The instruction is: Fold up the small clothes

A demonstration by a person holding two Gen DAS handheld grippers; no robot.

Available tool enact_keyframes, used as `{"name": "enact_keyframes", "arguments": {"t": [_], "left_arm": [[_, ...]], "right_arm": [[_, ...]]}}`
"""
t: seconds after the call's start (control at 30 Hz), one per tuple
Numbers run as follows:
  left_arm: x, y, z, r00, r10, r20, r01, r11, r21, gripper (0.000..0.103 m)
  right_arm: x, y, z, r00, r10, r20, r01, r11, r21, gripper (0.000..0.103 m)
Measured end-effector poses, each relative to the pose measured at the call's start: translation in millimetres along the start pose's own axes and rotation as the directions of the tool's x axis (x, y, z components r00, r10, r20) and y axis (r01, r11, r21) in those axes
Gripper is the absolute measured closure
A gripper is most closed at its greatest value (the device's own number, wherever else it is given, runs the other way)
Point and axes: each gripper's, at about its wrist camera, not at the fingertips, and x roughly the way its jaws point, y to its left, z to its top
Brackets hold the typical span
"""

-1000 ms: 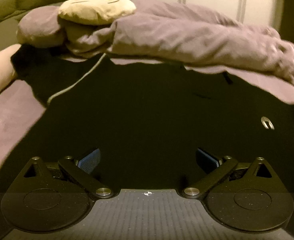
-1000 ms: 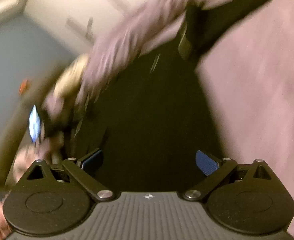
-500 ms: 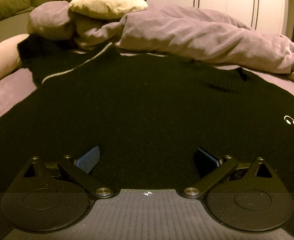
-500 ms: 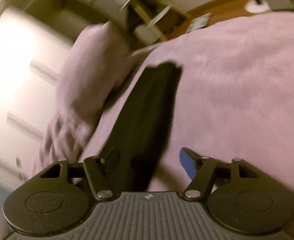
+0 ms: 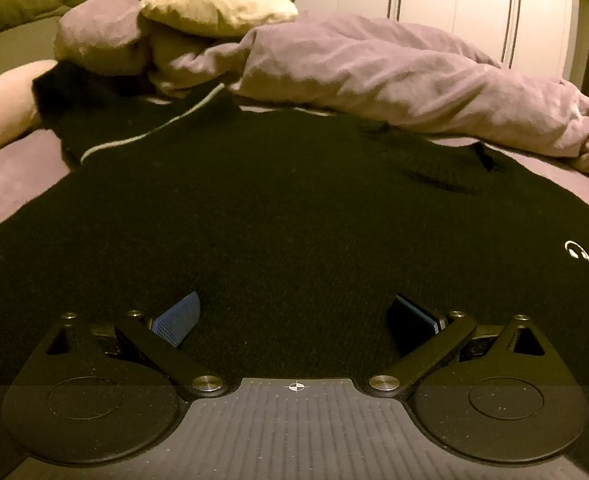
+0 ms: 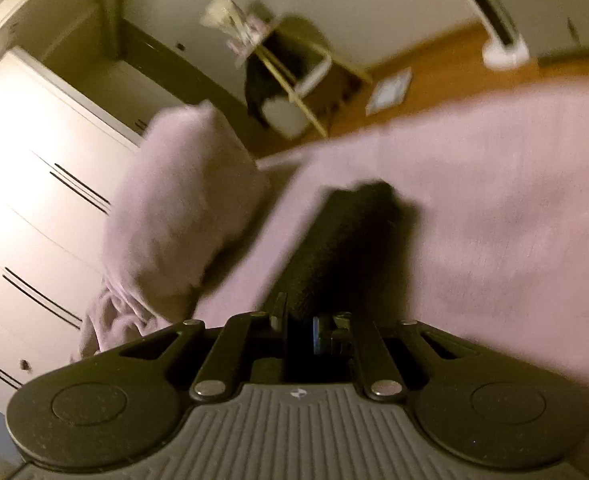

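Observation:
A black sweater (image 5: 294,200) with a small white logo (image 5: 576,249) lies spread flat on the mauve bed sheet (image 5: 10,184). My left gripper (image 5: 294,312) hovers low over its near part, open, with only flat fabric below the blue pads (image 5: 178,316). In the right wrist view, one black sleeve (image 6: 346,240) stretches away across the sheet (image 6: 494,220) as a narrow strip. My right gripper (image 6: 300,328) is at the sleeve's near end, its jaws closing, nearly together, with the black fabric pinched between them.
A crumpled mauve duvet (image 5: 374,72) and pillows (image 5: 218,8) are heaped along the sweater's far edge. White wardrobes (image 5: 454,0) stand behind. Past the bed's end, the right wrist view shows a wooden floor (image 6: 434,76), a wooden stool with dark cloth (image 6: 294,80) and a duvet corner (image 6: 174,208).
My right gripper swung fast from over the sweater's body to the sleeve and its jaws went from wide open to closed on it. The left gripper sank slightly and stayed open.

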Motion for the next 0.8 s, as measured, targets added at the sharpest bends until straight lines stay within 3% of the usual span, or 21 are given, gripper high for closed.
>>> {"name": "enact_keyframes", "arguments": {"t": [0.1, 0.23, 0.37, 0.53, 0.6, 0.73, 0.8], "left_arm": [[-4, -3, 8, 0.999, 0.018, -0.041, -0.016, 0.999, 0.046, 0.000], [-28, 20, 15, 0.998, -0.004, -0.061, 0.005, 1.000, 0.024, 0.000], [-55, 63, 16, 0.997, -0.015, -0.074, 0.012, 0.999, -0.036, 0.000], [-83, 128, 13, 0.995, -0.045, -0.087, 0.034, 0.992, -0.122, 0.000], [-93, 147, 10, 0.996, -0.039, -0.080, 0.029, 0.992, -0.122, 0.000], [-98, 178, 5, 0.996, -0.001, -0.088, -0.008, 0.995, -0.102, 0.000], [-96, 189, 2, 0.995, 0.009, -0.104, -0.019, 0.995, -0.095, 0.000]], "right_arm": [[-33, 36, 24, 0.998, 0.004, 0.060, -0.001, 0.998, -0.061, 0.093], [-75, 112, 30, 0.994, 0.059, 0.092, -0.032, 0.961, -0.273, 0.093], [-115, 207, -20, 0.981, 0.188, 0.048, -0.136, 0.840, -0.525, 0.093], [-146, 296, -157, 0.931, 0.342, -0.130, -0.327, 0.619, -0.714, 0.093], [-149, 313, -218, 0.912, 0.360, -0.197, -0.379, 0.557, -0.739, 0.093], [-137, 325, -345, 0.886, 0.327, -0.329, -0.455, 0.477, -0.752, 0.092], [-128, 315, -396, 0.879, 0.269, -0.393, -0.476, 0.461, -0.749, 0.087]]}}
